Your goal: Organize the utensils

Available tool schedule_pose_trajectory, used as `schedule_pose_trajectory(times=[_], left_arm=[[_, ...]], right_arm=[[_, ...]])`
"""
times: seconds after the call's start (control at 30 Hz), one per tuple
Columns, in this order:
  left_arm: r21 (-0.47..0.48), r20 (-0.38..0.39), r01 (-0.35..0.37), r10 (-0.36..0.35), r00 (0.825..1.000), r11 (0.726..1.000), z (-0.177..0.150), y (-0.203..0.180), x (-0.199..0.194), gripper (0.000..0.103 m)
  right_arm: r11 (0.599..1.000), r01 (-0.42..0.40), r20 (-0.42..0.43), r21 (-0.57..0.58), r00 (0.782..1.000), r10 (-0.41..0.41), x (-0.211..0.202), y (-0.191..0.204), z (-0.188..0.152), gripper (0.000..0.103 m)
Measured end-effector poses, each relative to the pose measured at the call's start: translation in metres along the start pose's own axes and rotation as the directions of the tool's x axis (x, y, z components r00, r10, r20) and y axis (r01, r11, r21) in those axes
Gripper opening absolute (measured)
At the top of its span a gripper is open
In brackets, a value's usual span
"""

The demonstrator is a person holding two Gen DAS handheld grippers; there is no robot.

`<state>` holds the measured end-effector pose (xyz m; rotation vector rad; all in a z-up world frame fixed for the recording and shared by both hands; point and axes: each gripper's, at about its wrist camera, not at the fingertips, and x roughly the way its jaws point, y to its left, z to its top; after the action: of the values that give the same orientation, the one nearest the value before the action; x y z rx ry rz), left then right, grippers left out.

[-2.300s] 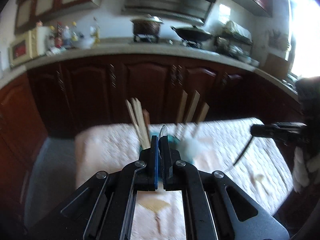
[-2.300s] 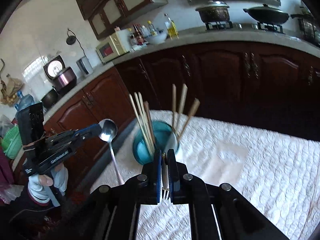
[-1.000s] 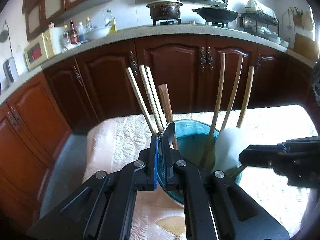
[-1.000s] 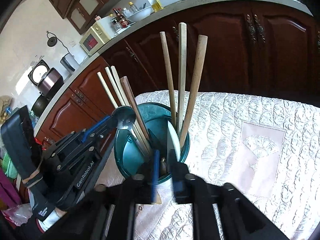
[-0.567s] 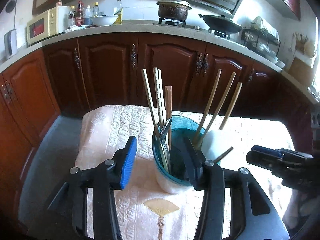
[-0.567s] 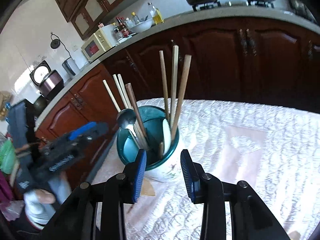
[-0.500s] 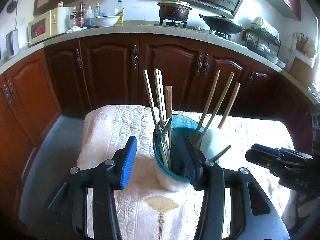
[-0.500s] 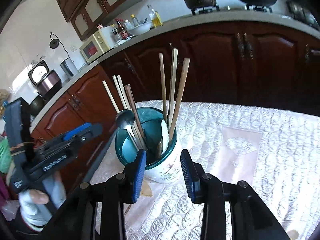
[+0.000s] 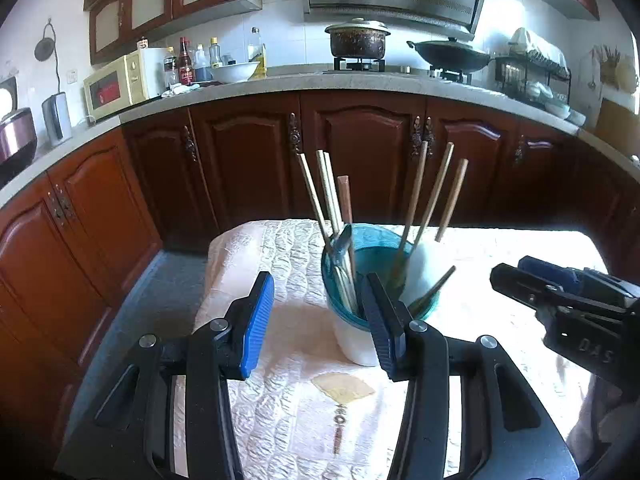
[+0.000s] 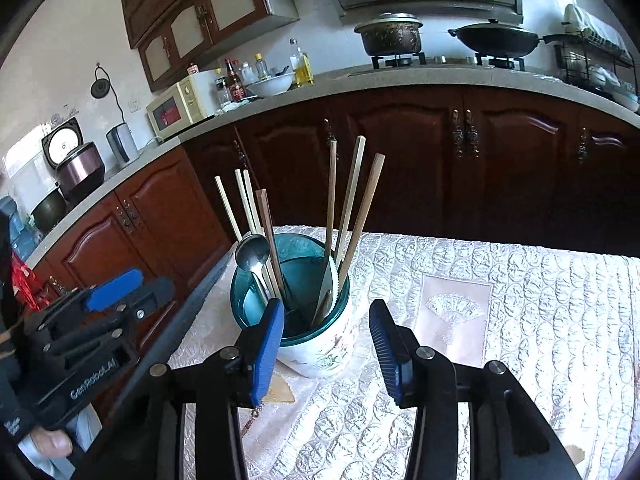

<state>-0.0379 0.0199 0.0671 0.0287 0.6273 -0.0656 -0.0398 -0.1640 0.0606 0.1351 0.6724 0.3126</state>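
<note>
The left gripper (image 9: pixel 318 316) has its jaws spread wide, holding nothing; the right gripper (image 10: pixel 326 344) is likewise spread and empty; both point far.

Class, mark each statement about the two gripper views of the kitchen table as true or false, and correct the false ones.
1. The left gripper is shut on a spoon. False: it is open and holds nothing.
2. The metal spoon stands bowl-up in the teal-rimmed white utensil holder. True.
3. The right gripper is open. True.
4. The utensil holder lies tipped on its side. False: it stands upright on the quilted cream tablecloth.
5. Wooden chopsticks stick up out of the holder. True.
</note>
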Motion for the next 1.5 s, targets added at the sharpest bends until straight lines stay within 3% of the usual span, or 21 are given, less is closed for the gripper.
schedule_pose_trajectory(times=[0.4,1.5], left_arm=[[-0.020,0.034,-0.009,0.010,0.999,1.000,0.001,0.000,-0.015,0.045],[-0.030,0.078,-0.043,0.045,0.996,0.999,0.002,-0.003,-0.029,0.045]], right_arm=[[1.000,0.020,0.032,-0.004,0.999,-0.020,-0.019,0.008,0.003,0.045],[0.998,0.054,0.044,-0.016,0.998,-0.053,-0.022,0.009,0.011,0.050]])
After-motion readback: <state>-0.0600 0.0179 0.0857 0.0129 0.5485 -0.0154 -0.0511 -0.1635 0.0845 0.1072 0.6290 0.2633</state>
